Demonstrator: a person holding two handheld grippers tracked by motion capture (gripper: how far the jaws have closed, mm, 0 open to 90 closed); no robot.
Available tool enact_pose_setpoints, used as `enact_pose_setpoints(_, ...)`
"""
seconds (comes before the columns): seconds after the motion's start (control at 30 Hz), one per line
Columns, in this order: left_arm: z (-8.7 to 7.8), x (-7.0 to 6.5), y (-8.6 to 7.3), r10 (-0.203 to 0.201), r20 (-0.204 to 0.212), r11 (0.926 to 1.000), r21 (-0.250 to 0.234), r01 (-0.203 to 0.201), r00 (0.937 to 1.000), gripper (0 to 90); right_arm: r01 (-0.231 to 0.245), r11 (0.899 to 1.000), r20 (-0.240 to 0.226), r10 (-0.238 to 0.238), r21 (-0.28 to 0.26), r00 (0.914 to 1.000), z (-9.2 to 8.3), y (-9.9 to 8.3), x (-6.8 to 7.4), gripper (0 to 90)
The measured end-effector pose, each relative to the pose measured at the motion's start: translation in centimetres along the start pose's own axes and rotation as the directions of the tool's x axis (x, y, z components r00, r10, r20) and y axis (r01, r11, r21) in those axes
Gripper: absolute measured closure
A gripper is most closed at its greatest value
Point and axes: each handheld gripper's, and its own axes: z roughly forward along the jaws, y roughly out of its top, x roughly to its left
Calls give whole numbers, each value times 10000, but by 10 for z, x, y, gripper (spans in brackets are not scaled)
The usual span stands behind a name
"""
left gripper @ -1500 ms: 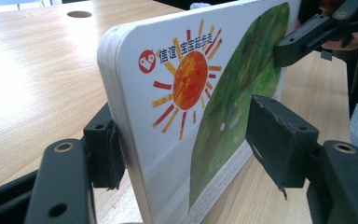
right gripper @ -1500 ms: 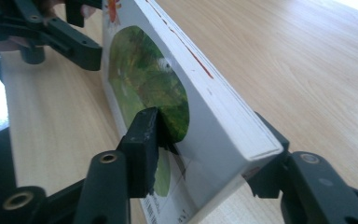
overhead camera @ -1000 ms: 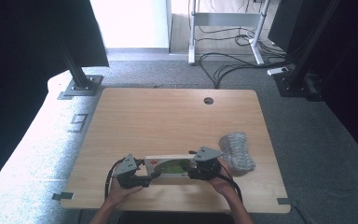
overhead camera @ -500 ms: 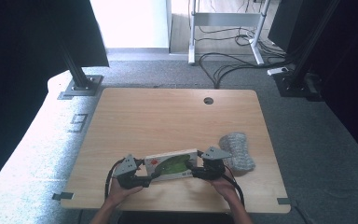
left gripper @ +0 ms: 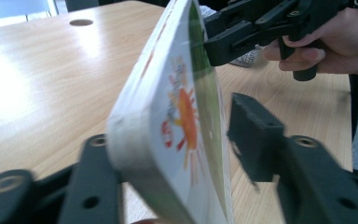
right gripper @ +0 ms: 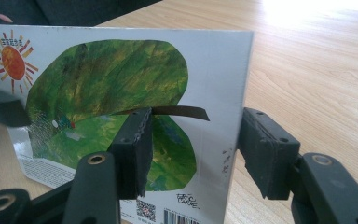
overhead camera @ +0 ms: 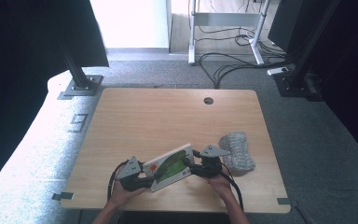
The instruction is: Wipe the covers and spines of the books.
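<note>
While left gripper (left gripper: 177, 154) is closing round book (overhead camera: 170, 166) edge, right gripper (right gripper: 191, 144) is straddling opposite edge, jaws apart, steadying it upright.

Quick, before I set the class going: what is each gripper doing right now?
Left gripper: jaws just closing around the picture book; firm grip cannot be told.
Right gripper: open, jaws just closing astride the picture book's edge, one pad clear.
</note>
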Motion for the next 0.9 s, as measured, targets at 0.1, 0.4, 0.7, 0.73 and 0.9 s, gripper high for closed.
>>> enact_pose_setpoints(0.1, -1, 0, 1, -54, 35, 10000, 51, 54, 10000, 593, 91, 9999, 93, -90, -68, 9999, -1, -1, 2, 448)
enact_pose_setpoints(0.4, 1, -5, 3, 85, -65, 9987, 495, -82, 9999, 649, 488, 9987, 457, -479, -174, 9978, -9, -5, 5, 483)
enact_pose_setpoints(0.7, 3, -12, 6, 131, 9, 9985, 522, -132, 9999, 674, 600, 9982, 517, -601, 34, 9969, -4, -9, 8, 456)
enact_pose_setpoints(0.73, 2, -12, 6, 112, 5, 9988, 481, -112, 9999, 678, 573, 9983, 520, -575, 43, 9970, -3, -9, 8, 456)
enact_pose_setpoints(0.9, -3, -11, 11, 11, -43, 9997, 230, -10, 10000, 730, 635, 9980, 521, -637, 45, 9966, -3, -9, 8, 454)
